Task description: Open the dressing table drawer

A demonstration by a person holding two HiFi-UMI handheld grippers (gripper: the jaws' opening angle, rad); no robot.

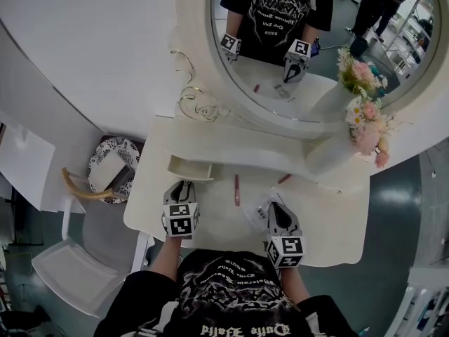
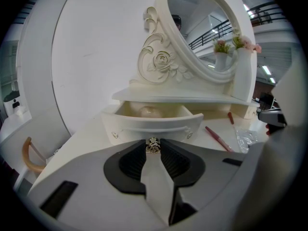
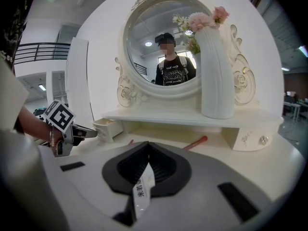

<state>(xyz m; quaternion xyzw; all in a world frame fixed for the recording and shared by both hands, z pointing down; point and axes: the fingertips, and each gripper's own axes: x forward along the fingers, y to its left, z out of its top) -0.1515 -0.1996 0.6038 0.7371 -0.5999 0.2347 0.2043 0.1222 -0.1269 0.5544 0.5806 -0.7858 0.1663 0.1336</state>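
Cream drawer [image 1: 191,167], at ten o'clock on the tabletop [image 1: 330,216], stands part-open. The left gripper [image 1: 184,188] pinches its metal knob [image 2: 153,146]. The right gripper [image 1: 276,210], closed and empty, rests at five o'clock. Risk: a skewed pull slips the small knob free.

In the head view the left gripper [image 1: 183,187] is covering the drawer [image 1: 191,167] front and its knob [image 2: 153,146]. A pale thing [image 2: 150,111] inside the drawer is showing too faintly to identify.
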